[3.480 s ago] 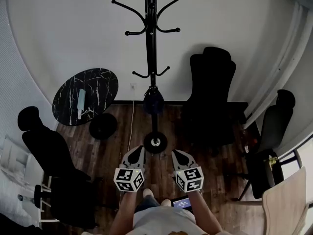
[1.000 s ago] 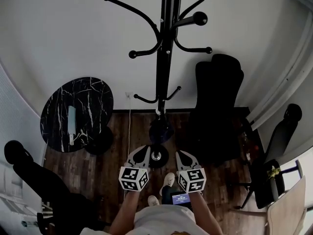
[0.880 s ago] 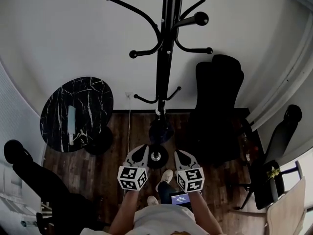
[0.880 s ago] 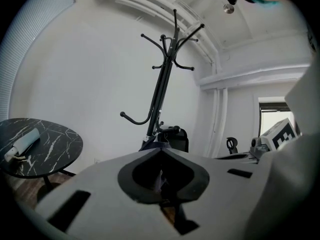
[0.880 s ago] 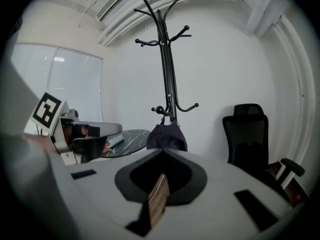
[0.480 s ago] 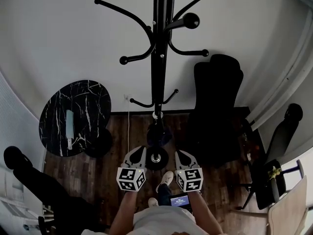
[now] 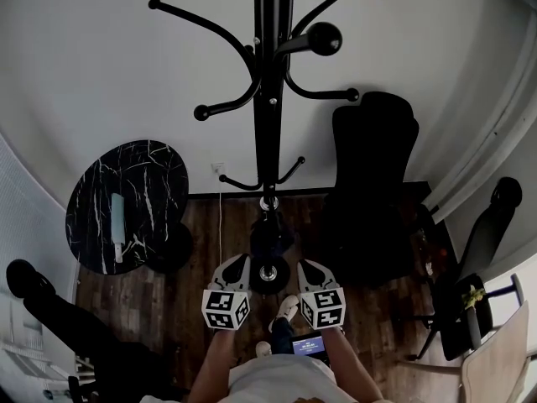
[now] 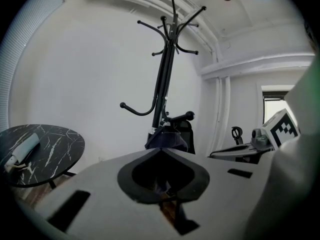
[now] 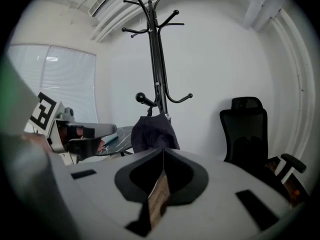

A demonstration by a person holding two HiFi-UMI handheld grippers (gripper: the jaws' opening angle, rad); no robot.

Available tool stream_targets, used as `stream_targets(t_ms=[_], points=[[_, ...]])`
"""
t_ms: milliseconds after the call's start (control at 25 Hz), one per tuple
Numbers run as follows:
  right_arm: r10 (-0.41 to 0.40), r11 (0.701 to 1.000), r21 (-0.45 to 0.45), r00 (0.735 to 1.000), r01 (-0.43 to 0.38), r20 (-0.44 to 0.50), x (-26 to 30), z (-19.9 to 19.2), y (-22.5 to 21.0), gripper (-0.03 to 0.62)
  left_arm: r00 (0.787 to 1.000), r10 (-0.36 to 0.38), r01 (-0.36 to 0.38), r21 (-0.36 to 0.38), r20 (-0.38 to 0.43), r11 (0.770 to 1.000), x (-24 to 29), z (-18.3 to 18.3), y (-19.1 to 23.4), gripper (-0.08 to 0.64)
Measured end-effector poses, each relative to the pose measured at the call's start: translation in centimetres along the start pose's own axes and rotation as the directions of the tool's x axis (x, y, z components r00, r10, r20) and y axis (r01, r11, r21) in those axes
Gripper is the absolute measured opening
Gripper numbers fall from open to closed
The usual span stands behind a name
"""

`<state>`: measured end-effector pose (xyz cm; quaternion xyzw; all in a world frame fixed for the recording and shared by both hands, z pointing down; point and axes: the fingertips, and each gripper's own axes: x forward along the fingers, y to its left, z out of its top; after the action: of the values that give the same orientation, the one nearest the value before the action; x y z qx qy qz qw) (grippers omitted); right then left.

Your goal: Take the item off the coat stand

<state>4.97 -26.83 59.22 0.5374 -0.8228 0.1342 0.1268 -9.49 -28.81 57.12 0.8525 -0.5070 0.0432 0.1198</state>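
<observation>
Left tongs (image 7: 233,265) closed, empty. Right tongs (image 7: 308,267) closed, empty. Both side by side, apart, tips toward stand (image 7: 266,107). Dark item (image 7: 269,235) hangs low on stand, just ahead of both tongs and between them, untouched. Chair (image 7: 369,183) ahead-right of right tongs. Marble tabletop (image 7: 155,183) ahead-left of left tongs.
</observation>
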Motion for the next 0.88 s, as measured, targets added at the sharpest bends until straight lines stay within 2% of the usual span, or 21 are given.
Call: stream_targets(t_ms=[200,480,680,880], points=[[0.012,1.0,0.001,1.0,-0.012,-0.026,1.5,-0.3,-0.4,0.014,0.998,0.001,0.001,0.032,-0.062,0.999,1.3,-1.9,0.3,0.021],[0.007,1.0,0.0,0.999,-0.007,-0.038,3.5,-0.1,-1.5,0.016,0.994,-0.006,0.007,0.006,-0.105,1.0,2.7,-3.6,1.0,0.025],[0.013,1.0,-0.002,0.998,-0.013,-0.069,5.2,-0.6,-1.9,0.043,0.991,-0.027,0.021,-0.044,-0.133,0.999,3.8,-4.8,1.3,0.114],[0.015,1.0,0.013,0.996,-0.014,-0.091,6.8,-1.0,-2.2,0.089,0.987,-0.037,0.03,-0.046,-0.159,0.998,4.6,-5.5,1.6,0.125]])
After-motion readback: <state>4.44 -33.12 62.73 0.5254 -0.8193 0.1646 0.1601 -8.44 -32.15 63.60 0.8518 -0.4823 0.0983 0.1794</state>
